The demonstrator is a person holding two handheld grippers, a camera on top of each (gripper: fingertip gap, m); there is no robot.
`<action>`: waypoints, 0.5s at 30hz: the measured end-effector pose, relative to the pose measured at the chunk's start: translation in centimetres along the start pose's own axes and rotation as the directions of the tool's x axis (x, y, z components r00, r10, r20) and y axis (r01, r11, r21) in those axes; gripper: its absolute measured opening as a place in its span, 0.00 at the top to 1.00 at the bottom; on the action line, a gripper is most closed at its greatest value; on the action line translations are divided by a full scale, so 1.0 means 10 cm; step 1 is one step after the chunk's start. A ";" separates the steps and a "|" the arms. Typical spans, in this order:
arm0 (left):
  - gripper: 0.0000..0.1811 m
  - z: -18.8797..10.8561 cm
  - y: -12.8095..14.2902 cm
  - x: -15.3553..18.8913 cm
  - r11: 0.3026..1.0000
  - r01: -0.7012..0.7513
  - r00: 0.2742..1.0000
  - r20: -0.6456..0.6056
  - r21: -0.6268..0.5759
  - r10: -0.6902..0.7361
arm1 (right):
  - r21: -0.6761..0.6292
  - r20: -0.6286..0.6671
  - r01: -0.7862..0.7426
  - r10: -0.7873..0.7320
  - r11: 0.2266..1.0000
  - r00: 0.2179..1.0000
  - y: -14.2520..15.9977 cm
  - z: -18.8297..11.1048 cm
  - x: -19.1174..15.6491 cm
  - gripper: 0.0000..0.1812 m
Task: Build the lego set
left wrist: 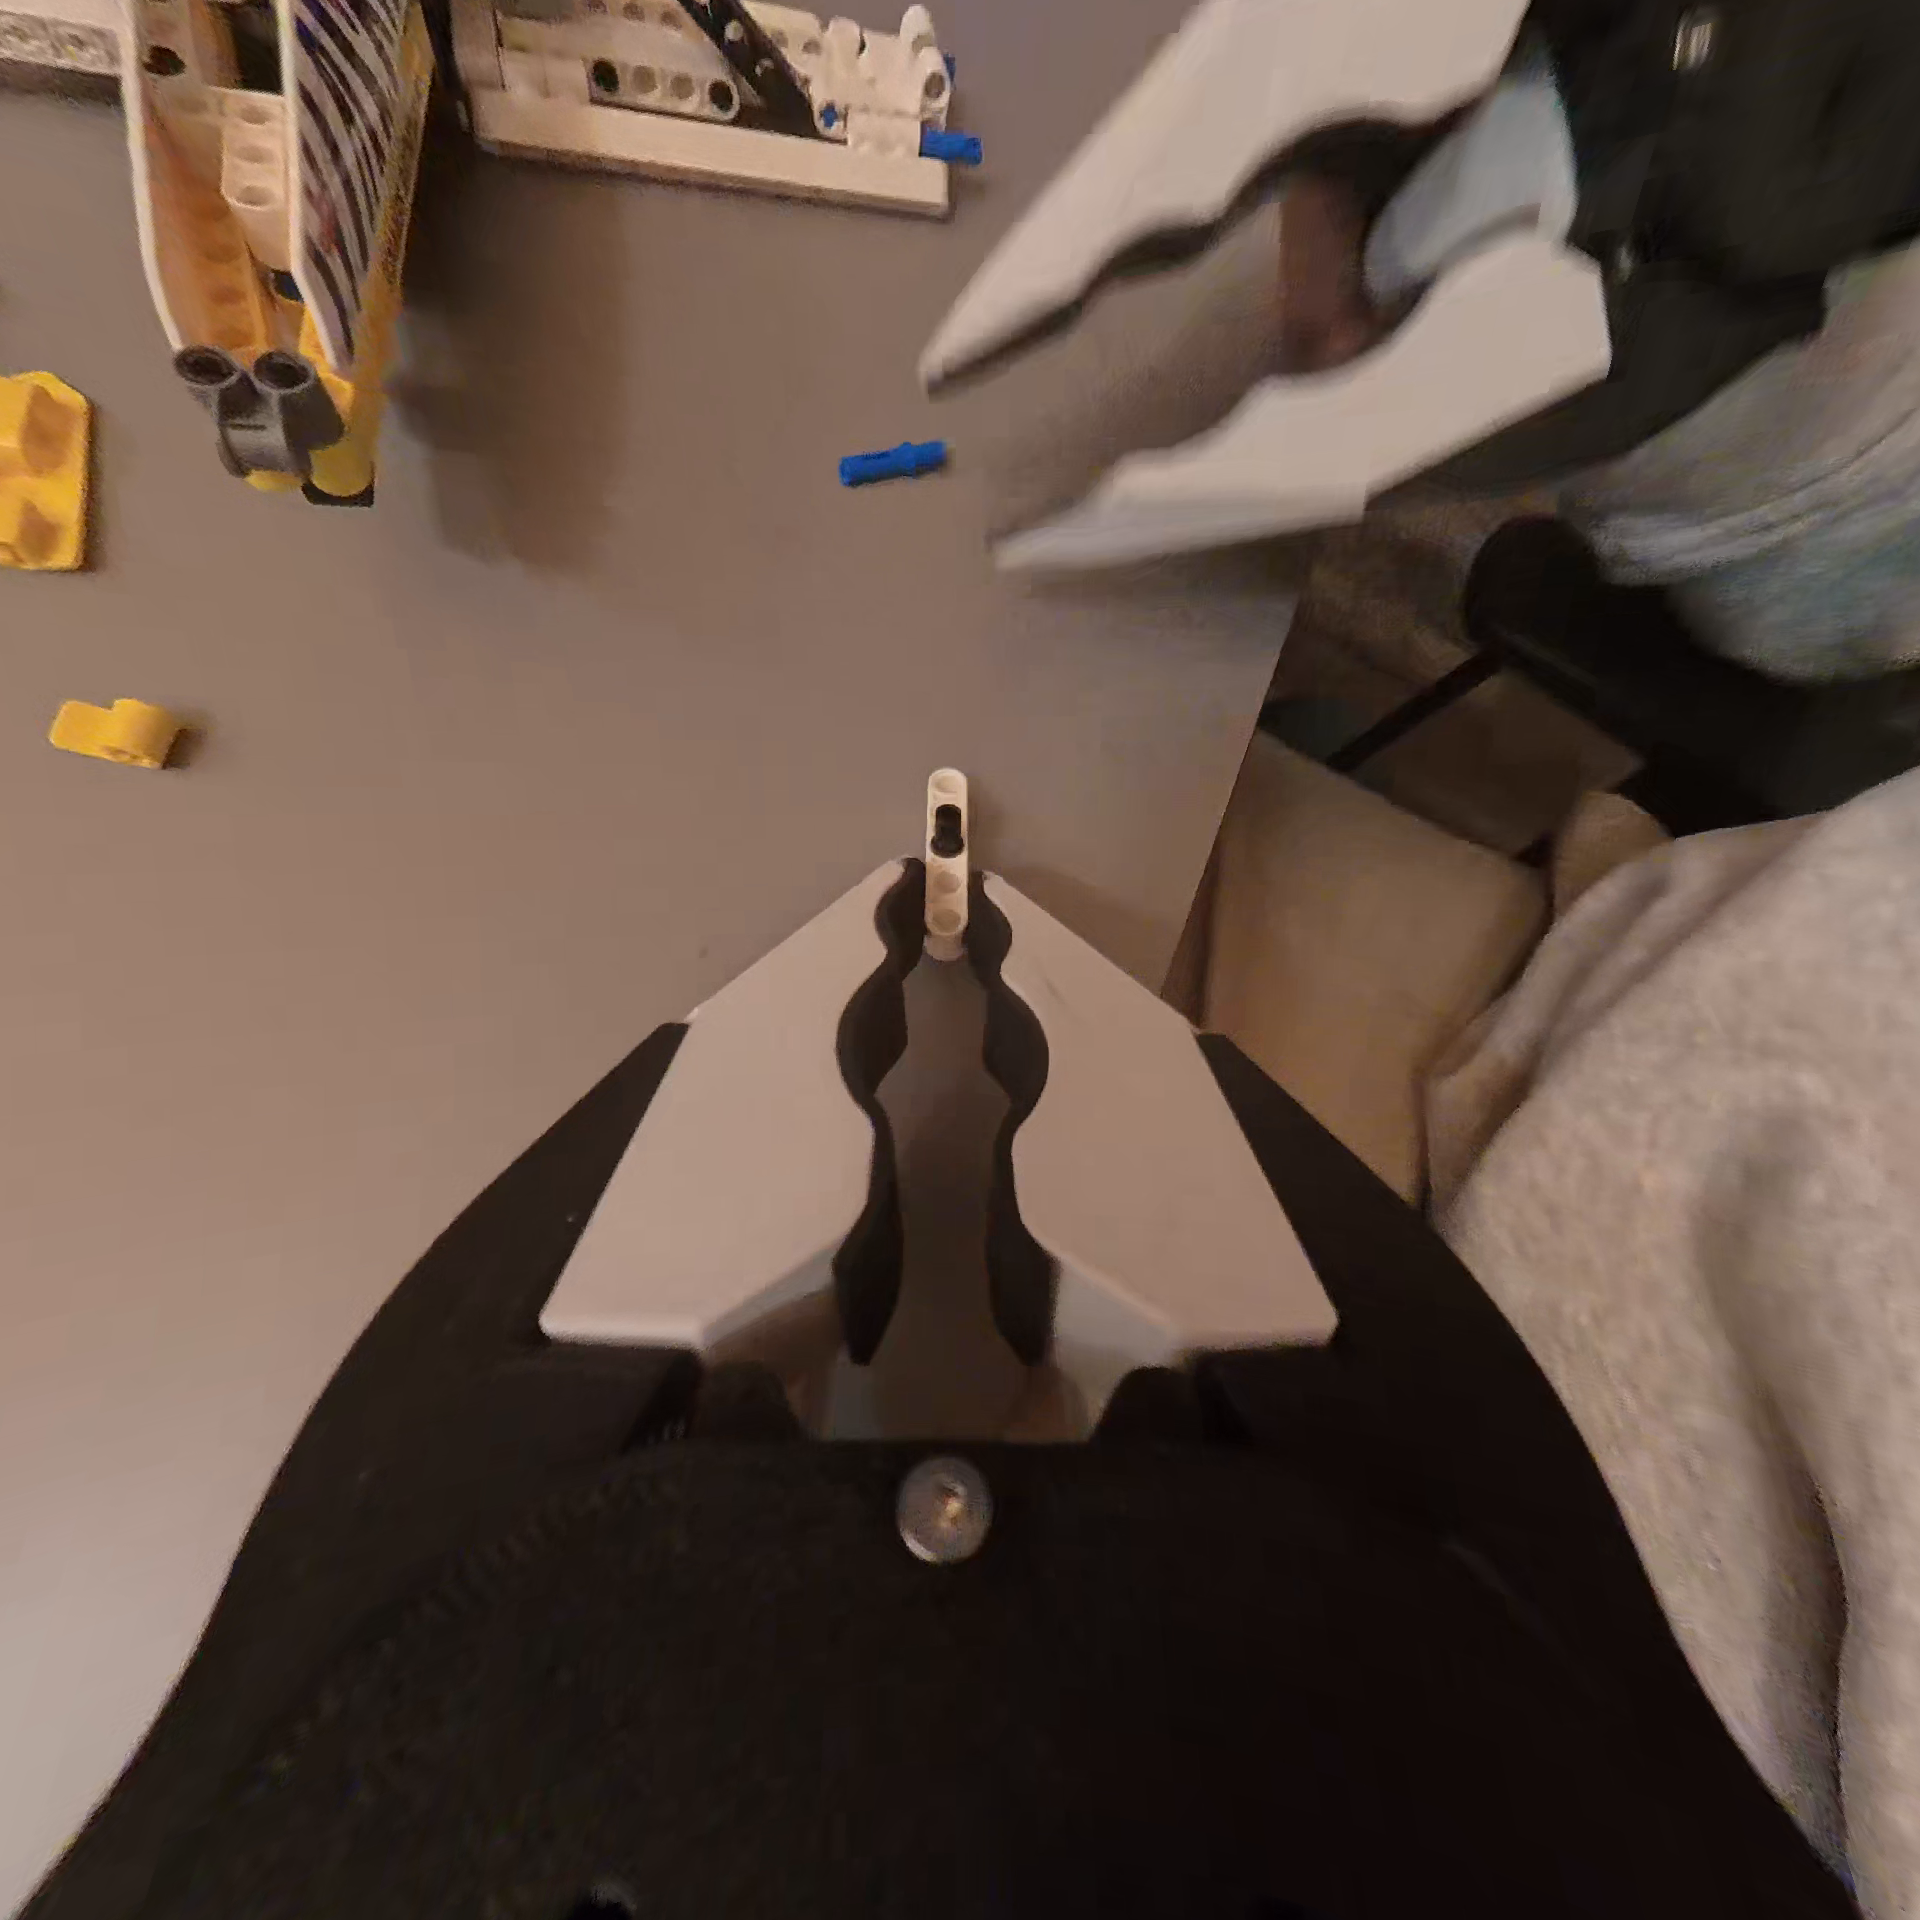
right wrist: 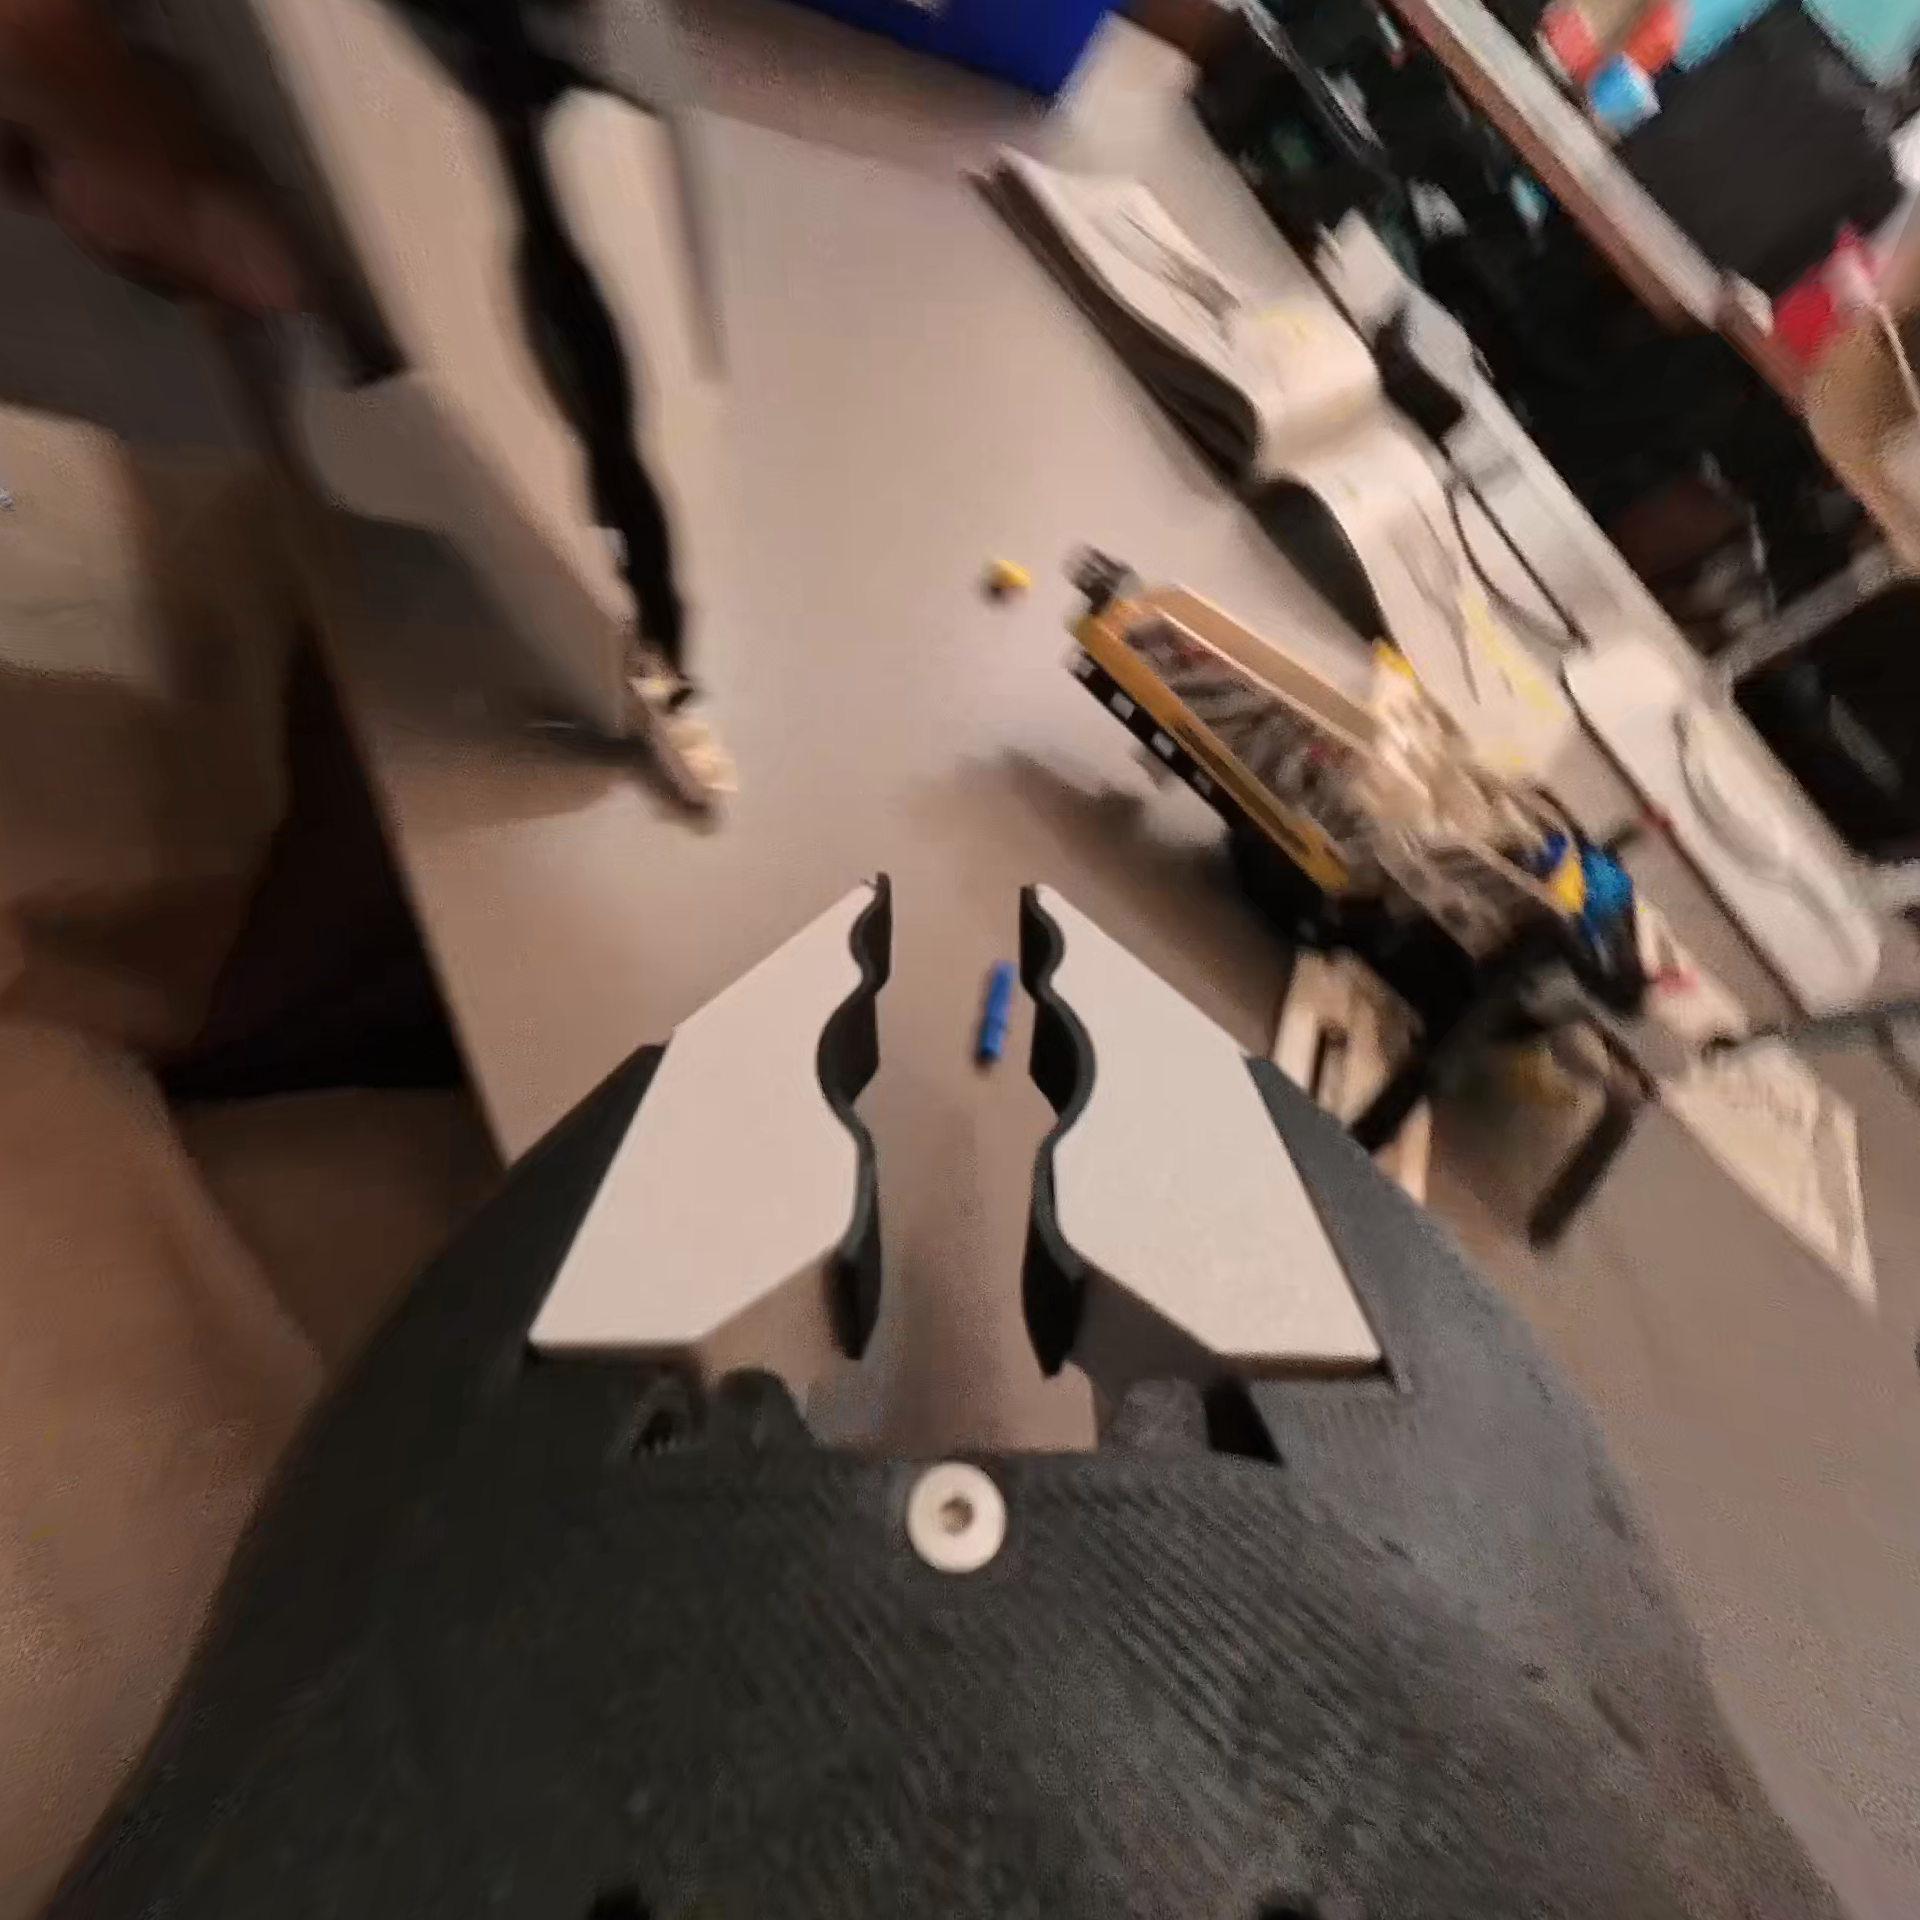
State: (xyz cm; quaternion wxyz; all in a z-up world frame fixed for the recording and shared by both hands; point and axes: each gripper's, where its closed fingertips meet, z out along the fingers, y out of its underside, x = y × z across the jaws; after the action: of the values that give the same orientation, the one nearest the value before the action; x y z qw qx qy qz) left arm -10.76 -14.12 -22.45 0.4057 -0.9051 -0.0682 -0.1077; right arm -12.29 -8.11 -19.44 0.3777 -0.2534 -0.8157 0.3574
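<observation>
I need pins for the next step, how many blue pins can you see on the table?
2. One loose blue pin lies on the grey table mid-table; another blue pin sticks out of the white assembly at the far edge. More may be hidden.

No legible writing is found in either view. Printed pages [right wrist: 1174, 270] at the far edge of the surface [right wrist: 831, 416] are blurred, and nothing on them can be read.

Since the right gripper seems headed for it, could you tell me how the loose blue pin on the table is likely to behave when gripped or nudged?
The blue pin looks round and lies on its side on the smooth grey table, so a nudge would probably roll it. It looks tiny and rigid beside the open right gripper, so it is likely light and could slip or pop out.
</observation>
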 end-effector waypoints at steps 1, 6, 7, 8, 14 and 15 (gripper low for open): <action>0.96 0.01 0.01 0.00 1.000 -0.001 1.000 0.001 -0.011 0.001 | -0.033 -0.037 -0.087 0.085 0.996 0.996 0.08 -0.02 0.12 0.88; 0.96 0.02 0.00 0.01 1.000 0.014 1.000 -0.019 -0.013 -0.015 | -0.186 0.034 -0.401 0.413 0.897 0.910 0.37 0.01 0.20 0.85; 0.95 0.02 0.00 0.01 1.000 0.016 1.000 -0.022 -0.012 -0.016 | -0.200 0.052 -0.420 0.438 0.885 0.898 0.39 0.02 0.19 0.85; 0.93 0.02 -0.01 0.01 1.000 0.015 1.000 -0.023 -0.009 -0.016 | -0.215 0.067 -0.427 0.450 0.878 0.891 0.40 0.04 0.17 0.85; 0.81 -0.07 -0.10 0.01 0.998 0.010 1.000 0.000 0.062 -0.010 | -0.228 0.107 -0.388 0.419 0.893 0.902 0.36 0.09 0.09 0.98; 0.81 -0.10 -0.15 0.02 0.995 0.020 1.000 -0.008 0.094 -0.019 | -0.200 0.125 -0.373 0.401 0.906 0.908 0.29 0.08 0.07 0.98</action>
State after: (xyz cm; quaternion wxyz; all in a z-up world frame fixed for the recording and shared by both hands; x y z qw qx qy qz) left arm -11.00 -13.88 -20.66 0.4468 -0.8840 -0.0805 -0.1117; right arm -12.88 -6.16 -21.79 0.2079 -0.4119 -0.8049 0.3733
